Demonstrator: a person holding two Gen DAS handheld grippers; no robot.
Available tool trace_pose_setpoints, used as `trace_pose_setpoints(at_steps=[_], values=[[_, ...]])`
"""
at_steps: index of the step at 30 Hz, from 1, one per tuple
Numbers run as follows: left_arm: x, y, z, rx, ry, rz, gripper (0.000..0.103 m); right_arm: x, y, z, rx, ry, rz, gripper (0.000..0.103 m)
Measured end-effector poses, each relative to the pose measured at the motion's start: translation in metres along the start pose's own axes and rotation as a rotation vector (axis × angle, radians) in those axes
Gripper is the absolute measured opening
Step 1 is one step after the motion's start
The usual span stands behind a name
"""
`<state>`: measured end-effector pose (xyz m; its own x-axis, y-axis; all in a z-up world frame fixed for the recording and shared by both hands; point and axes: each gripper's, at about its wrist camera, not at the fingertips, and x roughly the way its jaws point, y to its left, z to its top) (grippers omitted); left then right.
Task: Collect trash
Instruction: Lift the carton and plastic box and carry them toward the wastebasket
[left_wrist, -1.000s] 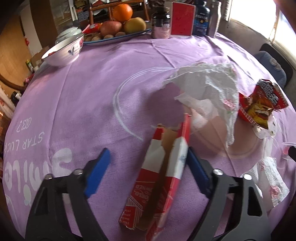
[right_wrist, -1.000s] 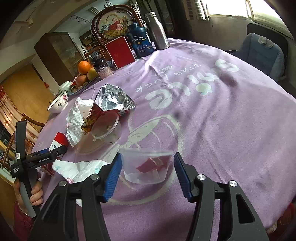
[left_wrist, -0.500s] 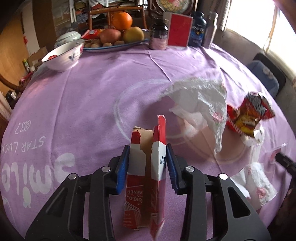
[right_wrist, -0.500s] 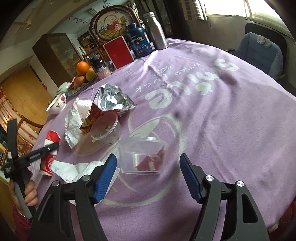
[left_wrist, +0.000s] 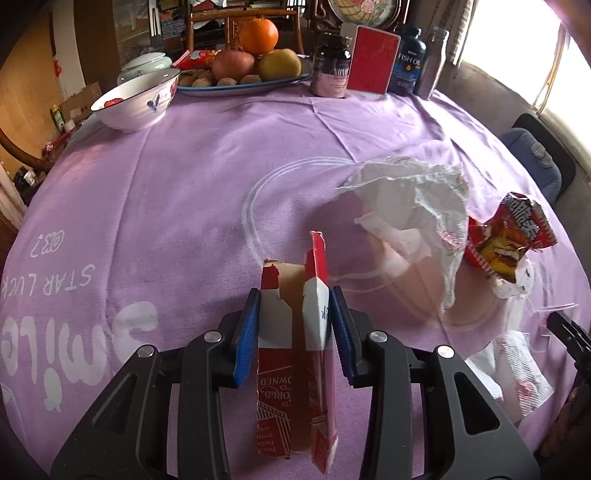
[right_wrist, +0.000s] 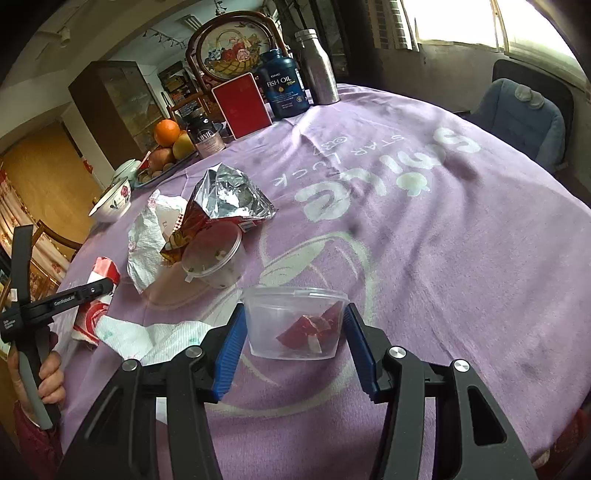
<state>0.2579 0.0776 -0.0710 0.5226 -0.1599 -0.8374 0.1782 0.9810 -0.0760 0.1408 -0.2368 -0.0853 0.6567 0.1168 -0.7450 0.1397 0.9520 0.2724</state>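
Note:
My left gripper (left_wrist: 295, 325) is shut on a torn red and white carton (left_wrist: 280, 369), which stands upright just over the purple tablecloth (left_wrist: 184, 192). My right gripper (right_wrist: 293, 339) is closing on a clear plastic tub (right_wrist: 291, 310); its blue pads meet the tub's two sides. A red scrap (right_wrist: 314, 328) lies inside the tub. Between the two grippers lie a crumpled white tissue (left_wrist: 413, 195), a red chip bag (right_wrist: 229, 195) with its foil showing, a lidded clear cup (right_wrist: 212, 254) and a paper towel (right_wrist: 147, 336).
At the far edge stand a white bowl (left_wrist: 136, 99), a fruit plate (left_wrist: 221, 88), a dark jar (left_wrist: 330, 66), a red box (left_wrist: 373, 61), a fish oil bottle (right_wrist: 282, 86) and a steel flask (right_wrist: 319, 68). A blue chair (right_wrist: 517, 107) is beyond the table.
The left gripper's jaws closed on the carton and stood it upright. The right gripper's jaws widened, came further around the tub, then narrowed onto it.

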Motion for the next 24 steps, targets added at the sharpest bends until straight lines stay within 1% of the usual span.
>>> trace_pose_setpoints(at_steps=[1,3,6,8,11,13,15,16,19,22,24], values=[[0.002,0.0,-0.001,-0.001,0.008,0.003,0.042,-0.001,-0.001,0.0,0.0,0.001,0.003,0.053],[0.007,0.002,-0.001,-0.006,0.025,0.015,0.044,-0.003,-0.002,0.0,0.004,0.0,0.009,0.053],[0.007,0.002,-0.001,-0.002,0.025,0.018,0.046,-0.006,-0.003,-0.001,0.007,-0.002,0.018,0.053],[0.005,0.004,-0.002,-0.014,0.026,0.025,0.053,-0.006,-0.004,-0.003,0.009,-0.003,0.018,0.053],[0.004,0.009,-0.002,-0.032,0.035,0.013,0.057,-0.003,-0.006,-0.005,0.022,0.007,0.03,0.053],[0.004,0.008,-0.002,-0.028,0.036,0.013,0.057,-0.002,-0.007,-0.004,0.025,0.008,0.031,0.053],[0.004,0.004,-0.004,-0.006,0.031,0.028,0.054,-0.002,-0.007,-0.004,0.023,0.004,0.03,0.051],[0.003,0.0,-0.005,0.013,0.022,0.029,0.041,-0.003,-0.007,-0.004,0.024,-0.001,0.029,0.051],[-0.003,-0.008,-0.006,0.037,0.001,-0.019,0.041,-0.007,-0.006,-0.003,0.017,-0.021,0.017,0.05],[-0.019,-0.013,-0.006,0.059,-0.081,-0.006,0.041,-0.014,-0.006,-0.002,0.012,-0.044,0.01,0.05],[-0.031,-0.012,-0.005,0.055,-0.127,-0.022,0.041,-0.019,-0.007,-0.001,0.011,-0.054,0.012,0.05]])
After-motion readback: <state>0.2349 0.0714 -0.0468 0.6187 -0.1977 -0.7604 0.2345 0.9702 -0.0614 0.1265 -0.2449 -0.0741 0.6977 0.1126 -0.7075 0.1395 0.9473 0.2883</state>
